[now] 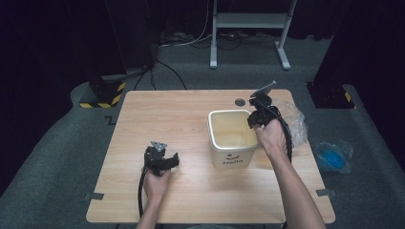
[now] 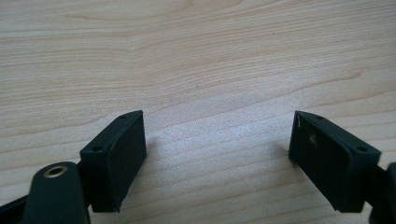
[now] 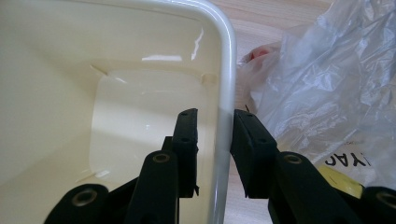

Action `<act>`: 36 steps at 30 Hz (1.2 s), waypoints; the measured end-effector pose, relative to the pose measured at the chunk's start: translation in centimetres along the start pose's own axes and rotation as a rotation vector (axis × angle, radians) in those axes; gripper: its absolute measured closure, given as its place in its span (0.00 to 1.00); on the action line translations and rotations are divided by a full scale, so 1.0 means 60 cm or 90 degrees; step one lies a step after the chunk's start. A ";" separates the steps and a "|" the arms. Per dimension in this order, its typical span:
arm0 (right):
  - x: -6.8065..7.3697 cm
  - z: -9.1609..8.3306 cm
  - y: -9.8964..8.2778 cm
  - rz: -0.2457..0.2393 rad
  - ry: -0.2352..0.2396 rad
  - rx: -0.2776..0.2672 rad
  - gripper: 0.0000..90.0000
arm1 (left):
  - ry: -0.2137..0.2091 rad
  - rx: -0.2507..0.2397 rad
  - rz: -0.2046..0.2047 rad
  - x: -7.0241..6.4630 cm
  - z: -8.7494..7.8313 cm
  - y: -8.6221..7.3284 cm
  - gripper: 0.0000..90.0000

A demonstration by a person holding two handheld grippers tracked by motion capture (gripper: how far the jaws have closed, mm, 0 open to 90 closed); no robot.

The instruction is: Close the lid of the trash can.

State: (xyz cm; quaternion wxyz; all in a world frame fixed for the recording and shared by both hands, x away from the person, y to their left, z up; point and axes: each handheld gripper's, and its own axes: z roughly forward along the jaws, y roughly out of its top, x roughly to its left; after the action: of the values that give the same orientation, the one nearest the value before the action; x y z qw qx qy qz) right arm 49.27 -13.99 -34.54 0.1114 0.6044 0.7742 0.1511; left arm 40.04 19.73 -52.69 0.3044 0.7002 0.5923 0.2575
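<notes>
A pale wooden worktop [image 1: 157, 119] fills the middle of the high view, on a grey carpeted floor [image 1: 52, 148], with a white metal stand [image 1: 248, 21] at the far end of the room.

Right of the worktop's centre stands a cream plastic tub [image 1: 220, 143], open-topped and upright, with a red smile mark and lettering on its near wall. Its inside looks bare in both the high view and the right gripper view. Just beyond its right wall lies a crumpled clear plastic bag [image 1: 297, 121], touching or almost touching the tub; in the right gripper view [image 3: 322, 88] something pink shows through it, and a yellow patch sits under printed letters. A second, smaller bag with something blue [image 1: 333, 156] inside lies on the floor off the right edge. A small dark round mark [image 1: 239, 102] sits on the worktop behind the tub.

The right gripper [image 1: 254, 120] is at the tub's far right corner. Its jaws straddle the tub's right wall [image 3: 223, 135], one inside and one outside, part-open; the outer one sits against the wall, while a sliver of gap shows at the inner one, so the wall is between them but not pinched.

The left gripper [image 1: 171, 161] rests low over bare wood left of the tub and well apart from it, jaws spread wide [image 2: 212, 154] with nothing between them.
</notes>
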 end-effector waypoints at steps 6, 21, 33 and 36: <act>0.002 -0.005 -0.001 -0.005 0.005 -0.007 0.79 | 0.001 -0.001 -0.001 0.000 0.000 0.000 0.21; -0.005 -0.008 -0.005 -0.007 0.007 -0.022 0.76 | 0.001 -0.001 -0.001 0.000 0.000 0.000 0.21; -0.012 0.008 -0.006 -0.003 0.010 0.006 0.74 | 0.001 -0.001 -0.002 0.000 0.000 0.000 0.21; -0.007 0.007 -0.007 -0.008 0.013 0.000 0.74 | 0.001 -0.001 -0.002 0.000 0.000 0.000 0.21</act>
State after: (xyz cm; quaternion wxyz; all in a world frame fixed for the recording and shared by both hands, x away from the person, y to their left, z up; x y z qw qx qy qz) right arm 49.14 -14.43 -35.07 0.1047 0.5978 0.7792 0.1567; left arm 40.05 19.70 -52.69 0.3046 0.6990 0.5933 0.2581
